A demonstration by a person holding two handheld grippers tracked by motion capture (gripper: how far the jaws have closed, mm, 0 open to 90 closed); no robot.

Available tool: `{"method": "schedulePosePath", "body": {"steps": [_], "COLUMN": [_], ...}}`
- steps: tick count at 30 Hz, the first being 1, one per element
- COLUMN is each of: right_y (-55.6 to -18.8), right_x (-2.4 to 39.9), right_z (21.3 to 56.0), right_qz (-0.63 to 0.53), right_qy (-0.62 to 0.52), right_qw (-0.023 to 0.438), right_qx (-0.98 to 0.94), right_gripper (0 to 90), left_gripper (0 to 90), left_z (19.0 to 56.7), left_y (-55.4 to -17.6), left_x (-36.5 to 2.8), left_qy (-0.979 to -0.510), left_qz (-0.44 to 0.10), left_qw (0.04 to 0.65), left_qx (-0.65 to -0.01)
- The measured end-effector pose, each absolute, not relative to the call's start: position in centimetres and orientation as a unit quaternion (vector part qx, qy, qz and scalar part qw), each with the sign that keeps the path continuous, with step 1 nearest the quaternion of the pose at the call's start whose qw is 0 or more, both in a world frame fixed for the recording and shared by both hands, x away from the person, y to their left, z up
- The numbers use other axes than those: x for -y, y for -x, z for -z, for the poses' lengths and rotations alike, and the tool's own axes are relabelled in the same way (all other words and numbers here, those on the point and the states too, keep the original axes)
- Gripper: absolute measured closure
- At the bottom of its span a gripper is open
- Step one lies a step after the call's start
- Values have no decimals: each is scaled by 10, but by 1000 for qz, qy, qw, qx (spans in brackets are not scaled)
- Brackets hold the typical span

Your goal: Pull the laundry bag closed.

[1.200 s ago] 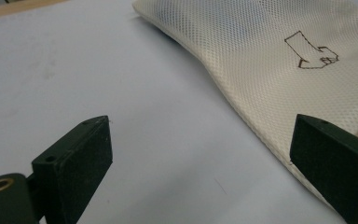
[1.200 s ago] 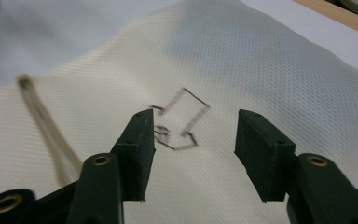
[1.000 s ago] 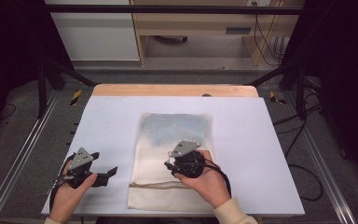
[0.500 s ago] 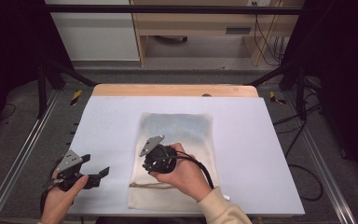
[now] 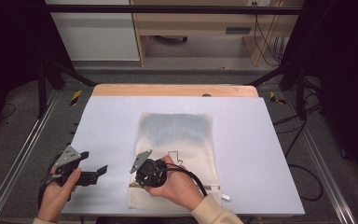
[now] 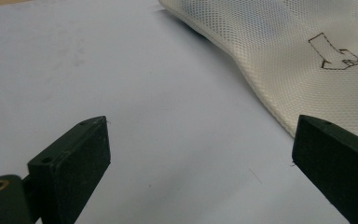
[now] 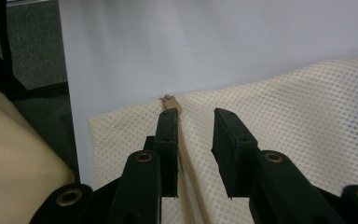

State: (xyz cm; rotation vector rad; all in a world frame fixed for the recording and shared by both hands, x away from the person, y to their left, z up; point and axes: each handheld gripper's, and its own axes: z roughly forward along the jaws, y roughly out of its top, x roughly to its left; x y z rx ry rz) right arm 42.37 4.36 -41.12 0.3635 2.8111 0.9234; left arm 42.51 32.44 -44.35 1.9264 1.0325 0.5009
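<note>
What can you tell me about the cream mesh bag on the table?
The cream mesh laundry-style bag lies flat on the pale blue-white tabletop, long side running away from the person. A bluish patch shows through its far half, a small dark outline is stitched mid-panel, and a tan zipper runs along the near end. The right claw sits slightly open over that zipper.

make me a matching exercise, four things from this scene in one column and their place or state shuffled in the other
Things:
1. left hand-held gripper
2. right hand-held gripper
3. mesh bag
4. zipper

Place or state:
A. lies flat mid-table, cream
B. jaws wide apart over bare table
C. tan strip along the bag's near end
D. jaws narrowly apart over the bag's corner

Pairs: 1-B, 2-D, 3-A, 4-C
</note>
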Motion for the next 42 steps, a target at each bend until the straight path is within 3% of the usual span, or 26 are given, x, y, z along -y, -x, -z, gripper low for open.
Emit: {"method": "schedulePosePath", "body": {"steps": [6, 25, 31, 35, 42], "right_y": [-422, -444, -444, -445, -449], "right_x": [-60, -83, -84, -82, -78], "right_z": [423, 437, 443, 438, 425], "right_qz": [-283, -248, -235, -240, -249], "right_qy": [-103, -96, -94, -95, -84], "right_qw": [65, 20, 9, -4, -12], "right_qx": [-951, -964, -967, -966, -965], "right_gripper": [765, 727, 815, 819, 819], "left_gripper": [45, 47, 47, 48, 71], "left_z": [442, 441, 441, 441, 444], "left_y": [-423, -418, -418, -416, -405], "left_x": [-325, -328, -324, -327, -323], "left_qy": [-776, -777, -778, -771, -778], "left_qz": [-191, -179, -174, -182, -145], "left_qw": [432, 430, 429, 430, 425], "left_qx": [-417, -425, -424, -433, -440]}}
